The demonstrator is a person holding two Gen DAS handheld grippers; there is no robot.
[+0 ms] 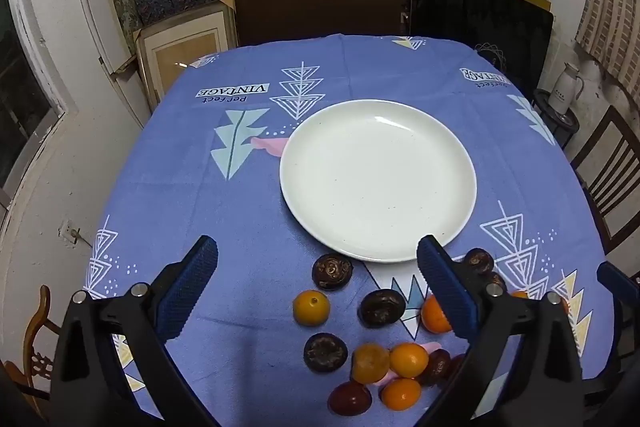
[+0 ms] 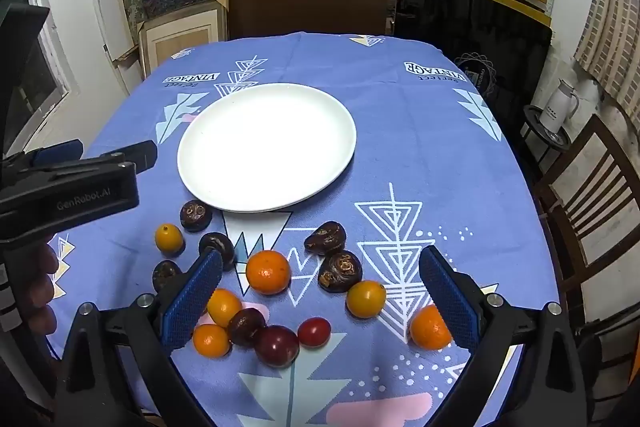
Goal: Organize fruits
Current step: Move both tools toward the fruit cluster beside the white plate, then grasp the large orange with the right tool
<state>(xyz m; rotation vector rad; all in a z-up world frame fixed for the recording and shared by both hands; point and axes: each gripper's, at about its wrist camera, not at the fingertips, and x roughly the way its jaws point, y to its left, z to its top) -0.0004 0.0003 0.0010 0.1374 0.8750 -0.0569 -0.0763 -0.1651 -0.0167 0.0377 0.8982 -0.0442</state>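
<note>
Both the left gripper [image 1: 316, 271] and right gripper [image 2: 320, 279] hover with jaws spread wide and empty above scattered fruits [image 2: 268, 271]: glossy orange citrus, dark wrinkled rounds, red ones, lying on the blue tablecloth [image 2: 420, 131] just beside a white plate [image 2: 224, 199].

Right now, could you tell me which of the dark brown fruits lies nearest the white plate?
The dark brown fruit just off the plate's near-left rim, almost touching it. An orange-yellow fruit sits beside it; the other brown ones lie farther from the rim.

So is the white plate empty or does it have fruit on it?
Empty. The white plate shows only bare surface in both views; all the fruits lie on the tablecloth beside it.
</note>
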